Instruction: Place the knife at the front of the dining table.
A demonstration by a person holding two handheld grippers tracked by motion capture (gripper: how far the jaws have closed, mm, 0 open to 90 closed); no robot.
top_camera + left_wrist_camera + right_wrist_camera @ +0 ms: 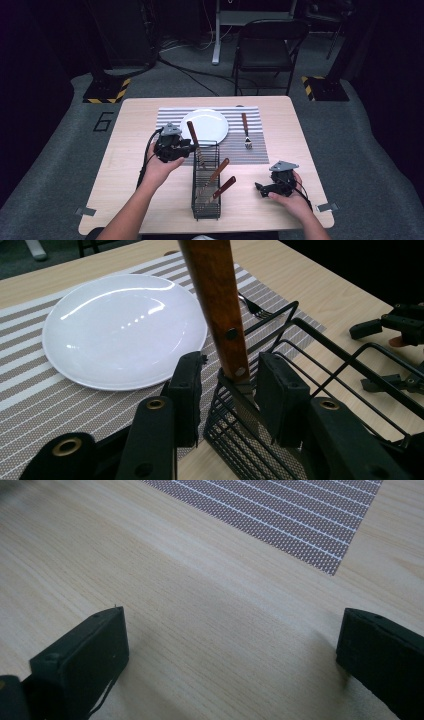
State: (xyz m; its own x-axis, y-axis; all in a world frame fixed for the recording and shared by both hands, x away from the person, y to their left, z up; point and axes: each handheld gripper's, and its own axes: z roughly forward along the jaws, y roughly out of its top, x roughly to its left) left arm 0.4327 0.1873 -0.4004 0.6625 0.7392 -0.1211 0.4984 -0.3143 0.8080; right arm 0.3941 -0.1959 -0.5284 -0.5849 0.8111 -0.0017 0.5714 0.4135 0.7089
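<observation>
A light wooden table [150,210] stands on grey floor. A striped placemat [260,150] lies across its far middle. A black wire cutlery basket [206,210] sits nearer the front, partly overlapping the placemat.

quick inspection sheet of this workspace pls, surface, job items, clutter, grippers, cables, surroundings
surface: wooden table with striped placemat
job's things: wire caddy; wooden-handled knife upright at its far end; two more utensils leaning inside
clutter: white plate and fork on the mat
grippers: left gripper jaws either side of the knife, gaps visible; right gripper open over bare table
cables: black cable trailing from left gripper
surroundings: folding chair, floor cables
</observation>
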